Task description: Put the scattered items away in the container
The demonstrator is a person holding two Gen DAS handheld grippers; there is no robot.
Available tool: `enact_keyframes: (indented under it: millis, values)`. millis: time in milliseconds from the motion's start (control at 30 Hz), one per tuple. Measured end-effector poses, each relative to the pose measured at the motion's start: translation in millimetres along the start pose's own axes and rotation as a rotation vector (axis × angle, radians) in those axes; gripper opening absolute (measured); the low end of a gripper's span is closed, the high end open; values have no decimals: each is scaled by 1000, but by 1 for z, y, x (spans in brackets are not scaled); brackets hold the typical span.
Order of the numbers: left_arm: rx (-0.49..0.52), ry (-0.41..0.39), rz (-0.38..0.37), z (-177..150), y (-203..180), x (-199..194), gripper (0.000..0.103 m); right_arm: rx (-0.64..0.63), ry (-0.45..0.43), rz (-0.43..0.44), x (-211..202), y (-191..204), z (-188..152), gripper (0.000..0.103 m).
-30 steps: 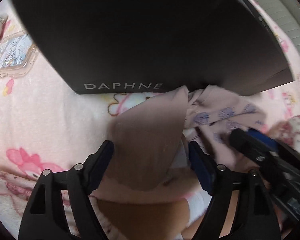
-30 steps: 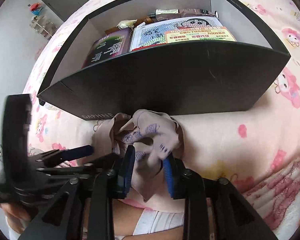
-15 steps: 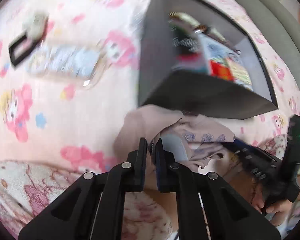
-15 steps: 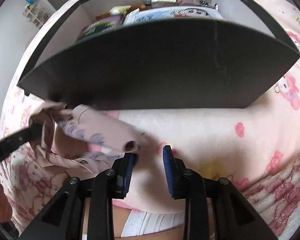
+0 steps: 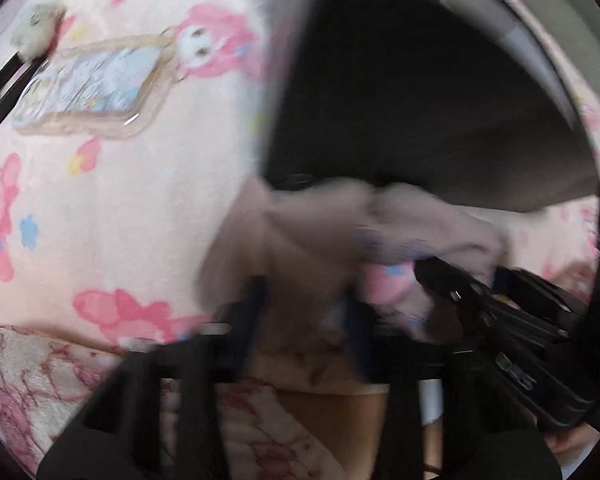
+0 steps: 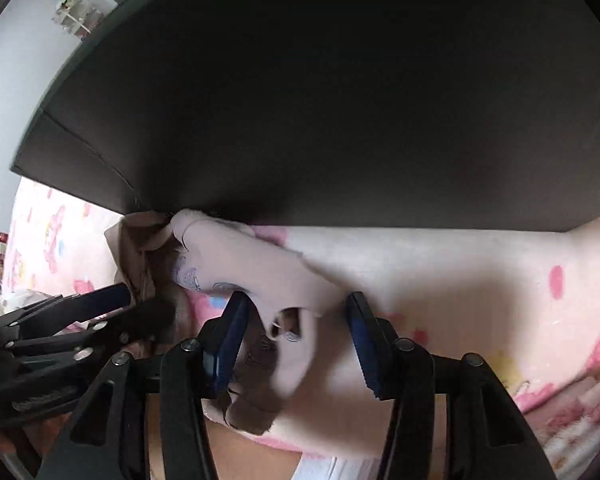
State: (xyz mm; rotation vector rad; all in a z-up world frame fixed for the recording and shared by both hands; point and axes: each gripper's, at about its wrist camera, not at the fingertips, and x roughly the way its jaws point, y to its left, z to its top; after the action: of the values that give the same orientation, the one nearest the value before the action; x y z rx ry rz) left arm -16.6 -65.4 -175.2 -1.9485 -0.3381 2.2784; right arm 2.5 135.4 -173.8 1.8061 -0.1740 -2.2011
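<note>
Beige printed socks (image 6: 240, 264) lie just ahead of both tongs: right gripper (image 6: 296, 320) wide, empty; left gripper (image 5: 308, 300) blurred, cannot tell. Regrasp, then lift over the black box (image 6: 320, 100) wall.

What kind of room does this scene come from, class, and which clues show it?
Probably a bedroom: a pink cartoon-print blanket covers the surface like bedding, a phone case lies on it, and a beige garment sits beside a black box.

Black box wall (image 6: 340, 100) close ahead; bare blanket (image 6: 460, 264) seemingly rightward.
</note>
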Motion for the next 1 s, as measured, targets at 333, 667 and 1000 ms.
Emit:
enact_keyframes:
  millis: [333, 667, 1000]
  values:
    - [2, -219, -154, -13, 6, -113, 5, -1, -266, 91, -104, -5, -24, 6]
    - [124, -354, -217, 36, -44, -172, 5, -19, -448, 147, -147, -24, 84, 6]
    - [179, -363, -134, 154, -96, -126, 5, -61, -522, 62, -173, -48, 179, 6]
